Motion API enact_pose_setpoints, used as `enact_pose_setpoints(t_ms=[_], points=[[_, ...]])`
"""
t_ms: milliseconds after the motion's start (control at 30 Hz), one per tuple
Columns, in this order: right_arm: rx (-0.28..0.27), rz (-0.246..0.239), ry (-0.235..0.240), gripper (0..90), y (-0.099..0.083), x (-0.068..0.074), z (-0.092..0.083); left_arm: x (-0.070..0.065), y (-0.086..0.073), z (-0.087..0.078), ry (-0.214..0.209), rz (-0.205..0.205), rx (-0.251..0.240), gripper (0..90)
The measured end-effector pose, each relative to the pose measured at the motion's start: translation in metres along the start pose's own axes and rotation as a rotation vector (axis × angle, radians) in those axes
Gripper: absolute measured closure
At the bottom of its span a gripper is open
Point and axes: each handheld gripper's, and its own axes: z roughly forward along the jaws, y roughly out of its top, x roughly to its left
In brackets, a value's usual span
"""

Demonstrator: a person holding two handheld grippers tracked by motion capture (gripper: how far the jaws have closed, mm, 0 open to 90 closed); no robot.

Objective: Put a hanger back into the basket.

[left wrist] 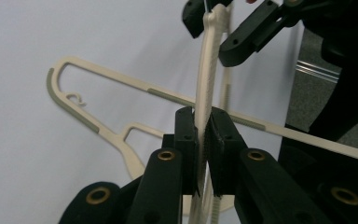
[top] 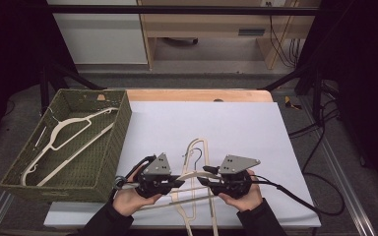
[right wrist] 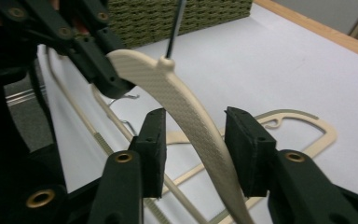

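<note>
A cream hanger [top: 195,173] with a thin metal hook [right wrist: 175,28] hangs above the white sheet between my two grippers. In the left gripper view, the left gripper [left wrist: 204,126] is shut on one arm of this hanger [left wrist: 208,70], pads pressed against both faces. The right gripper [right wrist: 195,126] stands open around the other arm [right wrist: 168,88], with a gap on each side. In the high view the left gripper [top: 179,183] and right gripper [top: 204,182] face each other near the front edge. A flat cream hanger [top: 197,145] lies on the sheet beneath them.
A green wicker basket [top: 103,162] stands at the left with pale hangers [top: 64,135] inside. The white sheet [top: 236,123] covers the wooden table. Cables trail from the right gripper toward the table's right edge [top: 295,196]. A dark frame bar crosses the back.
</note>
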Motion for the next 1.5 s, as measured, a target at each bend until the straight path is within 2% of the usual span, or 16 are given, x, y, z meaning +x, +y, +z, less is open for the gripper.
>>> enact_pose_setpoints(t_ms=[100,133,200,333,533,700,767,933,1133,1267,1500], points=[[-0.011,-0.01,-0.029,52.9,-0.001,0.0,0.001,-0.005,0.001,0.0,-0.01,-0.007,-0.007,85.8],[-0.013,-0.013,-0.039,51.4,-0.001,0.0,0.001,-0.006,0.002,-0.001,0.002,0.0,0.001,86.1],[-0.019,-0.004,-0.047,47.2,-0.001,-0.001,0.0,-0.007,0.002,-0.001,0.012,-0.012,-0.009,86.2],[-0.053,0.007,-0.093,33.9,0.001,-0.003,-0.007,-0.002,-0.001,-0.005,0.041,-0.044,-0.028,86.2],[-0.119,0.105,-0.128,22.9,-0.007,-0.02,-0.026,0.006,-0.004,-0.016,0.09,-0.086,-0.053,86.1],[-0.135,0.153,-0.156,16.8,-0.017,-0.032,-0.038,0.011,-0.006,-0.026,0.131,-0.116,-0.075,86.1],[-0.142,0.168,-0.174,14.1,-0.021,-0.037,-0.042,0.013,-0.006,-0.03,0.135,-0.13,-0.09,86.1],[-0.173,0.203,-0.227,9.5,-0.029,-0.047,-0.054,0.019,-0.004,-0.051,0.174,-0.142,-0.137,86.1],[-0.218,0.234,-0.263,6.7,-0.033,-0.053,-0.068,0.028,0.001,-0.083,0.208,-0.156,-0.202,86.1],[-0.221,0.25,-0.278,5.9,-0.036,-0.056,-0.072,0.033,0.007,-0.103,0.238,-0.156,-0.215,86.1],[-0.21,0.246,-0.286,5.3,-0.036,-0.057,-0.072,0.049,0.015,-0.138,0.267,-0.141,-0.237,86.1]])
